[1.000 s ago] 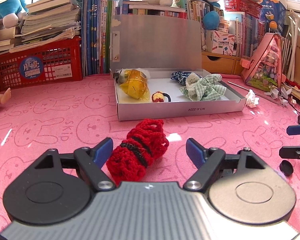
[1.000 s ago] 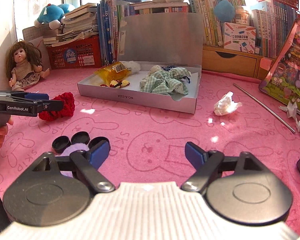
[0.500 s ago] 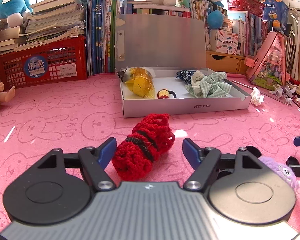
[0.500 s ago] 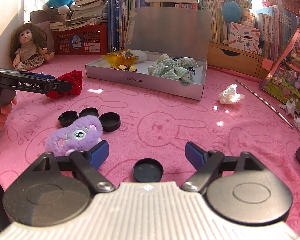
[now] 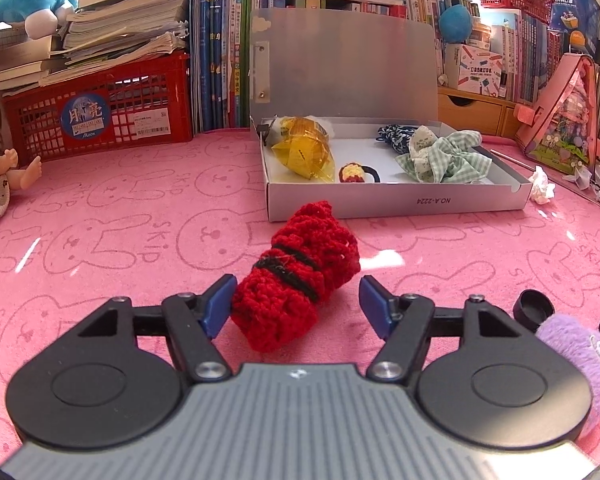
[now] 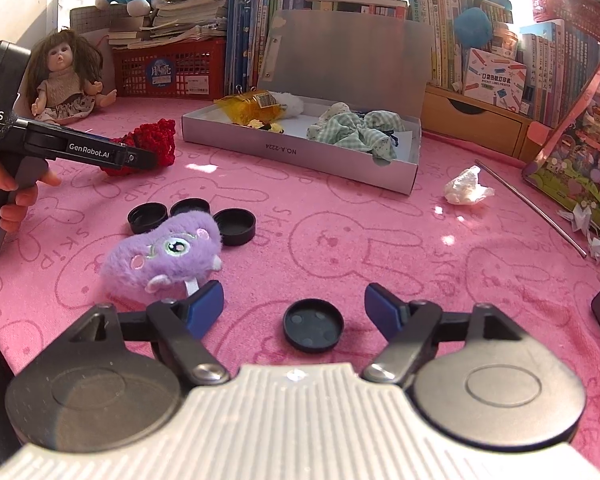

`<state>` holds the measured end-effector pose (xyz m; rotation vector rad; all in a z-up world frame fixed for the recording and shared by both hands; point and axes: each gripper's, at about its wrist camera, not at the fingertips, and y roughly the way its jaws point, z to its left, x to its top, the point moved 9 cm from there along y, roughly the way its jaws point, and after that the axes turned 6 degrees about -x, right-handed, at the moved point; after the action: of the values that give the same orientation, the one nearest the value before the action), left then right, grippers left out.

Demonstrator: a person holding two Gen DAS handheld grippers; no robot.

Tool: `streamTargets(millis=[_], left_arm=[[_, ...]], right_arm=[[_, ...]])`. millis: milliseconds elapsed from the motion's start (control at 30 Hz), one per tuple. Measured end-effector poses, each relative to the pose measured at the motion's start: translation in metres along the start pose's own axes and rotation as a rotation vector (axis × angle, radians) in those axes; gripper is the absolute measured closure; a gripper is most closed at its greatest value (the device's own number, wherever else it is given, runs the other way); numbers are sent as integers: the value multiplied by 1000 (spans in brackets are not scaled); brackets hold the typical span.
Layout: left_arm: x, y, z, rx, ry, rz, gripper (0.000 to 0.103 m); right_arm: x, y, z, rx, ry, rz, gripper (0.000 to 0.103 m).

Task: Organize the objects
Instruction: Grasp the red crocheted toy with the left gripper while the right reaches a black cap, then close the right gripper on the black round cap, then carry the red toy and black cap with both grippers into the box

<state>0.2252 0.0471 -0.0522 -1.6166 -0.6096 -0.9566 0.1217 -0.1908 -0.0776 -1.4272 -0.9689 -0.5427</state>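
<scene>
A red crocheted bundle with a black band (image 5: 296, 276) lies on the pink mat between the open fingers of my left gripper (image 5: 296, 306); the left pad is at its side. It also shows in the right wrist view (image 6: 148, 146). My right gripper (image 6: 294, 306) is open and empty over a black cap (image 6: 313, 325), with a purple plush toy (image 6: 166, 254) by its left finger. An open grey box (image 5: 396, 202) holds a yellow packet (image 5: 304, 152), a small hair tie (image 5: 354, 172) and a green checked scrunchie (image 5: 444, 156).
Three more black caps (image 6: 192, 216) lie behind the plush. A crumpled tissue (image 6: 466, 188), a metal rod (image 6: 532, 208) and a pink triangular case (image 6: 580, 152) are at the right. A doll (image 6: 64, 76), a red basket (image 5: 100, 112) and books line the back.
Both grippers have drawn back toward me. The red bundle now sits further between the left fingers, which have narrowed slightly. The purple plush and a black cap came into the right view.
</scene>
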Motion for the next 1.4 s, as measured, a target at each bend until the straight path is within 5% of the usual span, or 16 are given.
streamTargets(millis=[167, 500, 667, 1400], left_arm=[[-4, 8, 6, 4, -39, 44, 33], [-3, 1, 8, 11, -69, 45, 56], [-1, -2, 6, 13, -81, 46, 57], [33, -20, -14, -13, -91, -17, 57]], right_arm=[[-3, 1, -2, 0, 16, 14, 29], [-4, -2, 1, 10, 15, 16, 41], [-1, -2, 2, 18, 29, 28, 67], [46, 4, -33, -19, 157, -6, 67]])
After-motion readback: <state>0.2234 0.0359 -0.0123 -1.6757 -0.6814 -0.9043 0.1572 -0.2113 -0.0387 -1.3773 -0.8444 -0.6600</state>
